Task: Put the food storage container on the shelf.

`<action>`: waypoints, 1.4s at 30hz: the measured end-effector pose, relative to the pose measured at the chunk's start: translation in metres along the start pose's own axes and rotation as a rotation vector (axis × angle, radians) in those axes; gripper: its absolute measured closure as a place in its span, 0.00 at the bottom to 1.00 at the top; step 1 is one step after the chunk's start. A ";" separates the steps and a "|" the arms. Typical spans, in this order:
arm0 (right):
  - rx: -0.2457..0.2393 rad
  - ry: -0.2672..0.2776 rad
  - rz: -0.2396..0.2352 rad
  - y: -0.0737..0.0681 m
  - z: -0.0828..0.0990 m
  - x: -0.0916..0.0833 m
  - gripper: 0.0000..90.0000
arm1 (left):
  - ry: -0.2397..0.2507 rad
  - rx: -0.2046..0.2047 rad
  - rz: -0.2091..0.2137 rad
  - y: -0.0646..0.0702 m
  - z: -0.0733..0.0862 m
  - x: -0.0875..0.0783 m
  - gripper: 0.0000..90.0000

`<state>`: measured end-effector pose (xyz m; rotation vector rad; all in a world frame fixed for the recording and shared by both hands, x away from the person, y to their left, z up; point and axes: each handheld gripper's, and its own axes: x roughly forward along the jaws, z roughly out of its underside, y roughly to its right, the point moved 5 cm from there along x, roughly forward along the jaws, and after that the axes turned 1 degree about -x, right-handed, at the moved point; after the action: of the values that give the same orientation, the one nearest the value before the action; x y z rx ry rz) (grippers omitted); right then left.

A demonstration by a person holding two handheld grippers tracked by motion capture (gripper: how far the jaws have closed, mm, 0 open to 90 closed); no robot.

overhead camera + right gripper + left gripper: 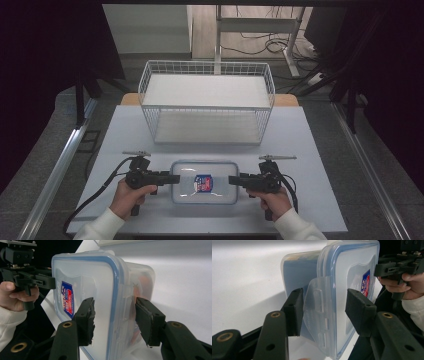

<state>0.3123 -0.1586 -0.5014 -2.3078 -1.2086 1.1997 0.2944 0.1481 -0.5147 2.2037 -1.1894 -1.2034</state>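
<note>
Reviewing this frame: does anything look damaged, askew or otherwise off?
Yes. On the right gripper, one finger pad has a torn, ragged edge. The lidded container lies flat and square on the table.

Overhead looks down; claw cameras face inward, sharing container (204,182).

Left gripper (323,312) has its jaws spread wide, one each side of the clear container's (342,282) unclipped side latch (318,307), neither pressing it. Blue-sealed lid, sticker (366,282) showing. Beyond it, the right gripper (398,266) in a hand (409,285), over the white desk (244,282).
</note>
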 end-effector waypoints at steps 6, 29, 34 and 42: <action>-0.012 0.012 0.001 0.000 -0.003 -0.001 0.56 | 0.009 0.019 -0.007 0.002 -0.006 -0.001 0.55; -0.054 0.034 0.002 0.008 -0.027 0.002 0.56 | 0.019 0.043 -0.020 -0.004 -0.031 0.000 0.55; -0.055 0.036 0.004 0.011 -0.036 0.004 0.56 | 0.023 0.039 -0.016 -0.008 -0.039 0.001 0.55; -0.061 0.033 0.001 0.017 -0.053 0.012 0.56 | 0.037 0.046 -0.022 -0.018 -0.054 0.001 0.55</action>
<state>0.3665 -0.1529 -0.4849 -2.3626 -1.2488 1.1352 0.3480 0.1535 -0.4962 2.2686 -1.1919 -1.1495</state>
